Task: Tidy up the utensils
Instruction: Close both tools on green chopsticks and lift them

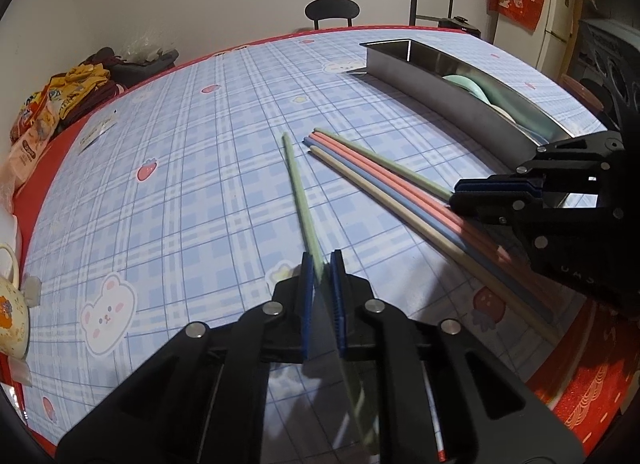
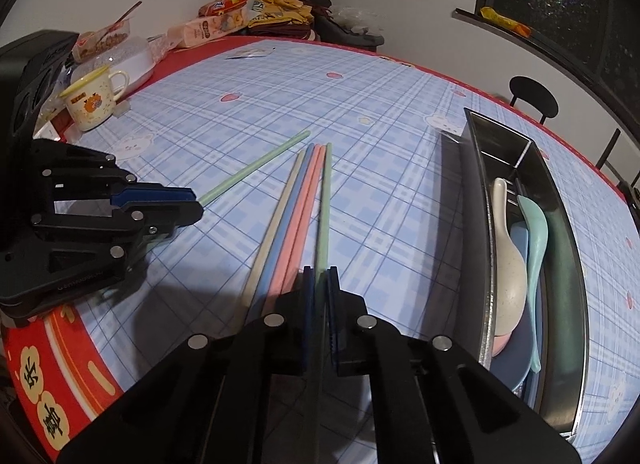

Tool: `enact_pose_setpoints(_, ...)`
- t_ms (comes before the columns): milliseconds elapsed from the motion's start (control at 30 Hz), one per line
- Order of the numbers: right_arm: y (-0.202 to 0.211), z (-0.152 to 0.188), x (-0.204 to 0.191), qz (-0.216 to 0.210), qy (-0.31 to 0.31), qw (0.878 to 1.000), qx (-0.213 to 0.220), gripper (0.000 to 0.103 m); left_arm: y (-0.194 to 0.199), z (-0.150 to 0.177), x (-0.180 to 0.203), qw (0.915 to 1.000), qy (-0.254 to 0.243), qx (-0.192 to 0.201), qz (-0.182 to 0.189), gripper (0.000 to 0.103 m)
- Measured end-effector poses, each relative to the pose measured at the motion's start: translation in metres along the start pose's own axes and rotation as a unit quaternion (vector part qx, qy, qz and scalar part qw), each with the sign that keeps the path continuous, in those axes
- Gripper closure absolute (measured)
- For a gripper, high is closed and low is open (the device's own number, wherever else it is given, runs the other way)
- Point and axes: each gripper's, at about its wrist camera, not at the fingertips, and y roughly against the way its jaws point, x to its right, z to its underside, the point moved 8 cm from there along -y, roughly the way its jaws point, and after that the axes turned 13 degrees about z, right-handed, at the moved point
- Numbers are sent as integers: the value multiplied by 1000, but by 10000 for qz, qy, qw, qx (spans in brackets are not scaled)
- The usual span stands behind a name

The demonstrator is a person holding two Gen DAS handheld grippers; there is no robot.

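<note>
Each gripper, left (image 1: 322,264) and right (image 2: 319,278), was clamped on a green chopstick (image 1: 298,192) (image 2: 325,200) mid-table; you needed both level and parallel before reaching the steel tray (image 2: 486,248) by the right edge.

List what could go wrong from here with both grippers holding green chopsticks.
1. The right gripper pinches its green chopstick right beside the pink, blue and beige ones; lifting could drag or scatter them.
2. The left gripper grips its green chopstick near one end, so the long free end may droop or swing.
3. The metal tray already holds spoons; a tilted chopstick might catch on its wall.
</note>
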Motion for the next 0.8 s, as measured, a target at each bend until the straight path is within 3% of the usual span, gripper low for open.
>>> enact_pose_setpoints(167, 3, -1, 7, -34, -164, 9998, 81, 97, 4, 2, -7, 9993, 286, 110, 233, 93)
enact_pose_setpoints(267, 12, -3, 10, 30, -222, 9993, 289, 97, 14, 1, -18, 9962, 629, 404, 448, 93)
enact_pose_setpoints(433, 26, -8, 15, 68, -339, 9973, 655, 97, 42, 1, -41, 9812, 1326, 1199, 732, 93)
enact_pose_setpoints(533, 30, -9, 20, 19, -479, 9961, 745, 97, 50, 3, -51, 9720, 1618, 1457, 884, 93)
enact_pose_setpoints(800, 31, -9, 34, -130, -830, 9937, 746, 97, 51, 2, -51, 9695, 1691, 1467, 993, 93)
